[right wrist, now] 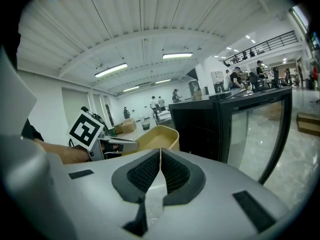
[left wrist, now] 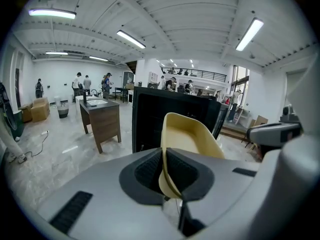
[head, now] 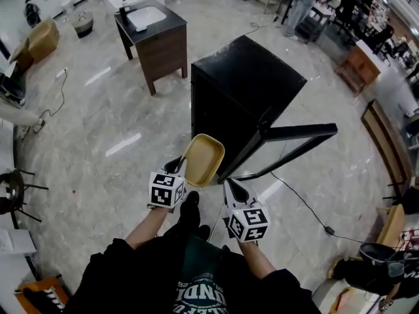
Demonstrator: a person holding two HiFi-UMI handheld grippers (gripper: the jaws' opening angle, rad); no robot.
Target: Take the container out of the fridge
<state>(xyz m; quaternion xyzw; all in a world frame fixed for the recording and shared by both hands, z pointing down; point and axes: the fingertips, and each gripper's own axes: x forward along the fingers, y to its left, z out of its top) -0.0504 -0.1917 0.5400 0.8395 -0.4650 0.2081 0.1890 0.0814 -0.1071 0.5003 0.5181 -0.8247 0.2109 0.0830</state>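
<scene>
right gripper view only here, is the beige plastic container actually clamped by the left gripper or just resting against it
Observer: Clamped. The left gripper has its fingers closed on the rim of the beige plastic container.
Operator: is it clear of the fridge
Observer: Yes. In the head view it hangs over the marble floor, outside the black fridge.
Operator: anything on the floor to watch
Observer: A thin black cable runs across the floor from under the open door.
</scene>
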